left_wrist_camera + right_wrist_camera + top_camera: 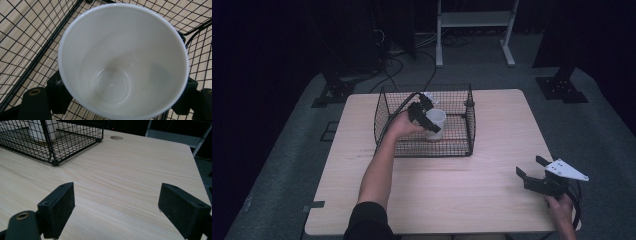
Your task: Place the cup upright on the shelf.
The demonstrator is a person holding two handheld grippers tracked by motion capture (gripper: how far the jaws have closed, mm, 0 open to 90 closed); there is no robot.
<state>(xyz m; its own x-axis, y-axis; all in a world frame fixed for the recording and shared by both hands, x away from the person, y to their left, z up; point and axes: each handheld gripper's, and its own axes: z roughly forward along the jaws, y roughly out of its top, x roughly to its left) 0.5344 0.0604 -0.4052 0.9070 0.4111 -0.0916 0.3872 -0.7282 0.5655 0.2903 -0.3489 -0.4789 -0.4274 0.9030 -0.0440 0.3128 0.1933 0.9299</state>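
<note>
**White cup clamped in wire basket; right tongs idle, spread**

Left tongs (430,121) reaching over near wall of black wire basket (471,131), clamped on white cup (435,123). In left tongs' own view: black pads (57,93) pressed vs. cup's outer wall on both sides, cup mouth facing cam, inside empty & glossy. Basket mesh all round cup, pale wood grain showing thru it. Cup's base contact w/ basket floor: cannot tell. Left hand (403,125) just behind tongs, forearm crossing worktop (472,195) from bottom edge, dark sleeve at elbow.

Right tongs (531,169) well apart from basket, near worktop's right-front corner, jaws wide apart, nothing btwn them. Grey three-cornered plate (565,169) on top, right hand (560,205) gripping from behind, black cable looping beside wrist. In right gripper view: both pads (57,206) low over bare wood, basket corner ahead-left of tongs, bit of white cup visible thru mesh, round hole (116,137) in worktop farther ahead.

Beyond worktop, past left tongs: white frame legs (473,29), cables on grey floor, dark surrounds.
</note>
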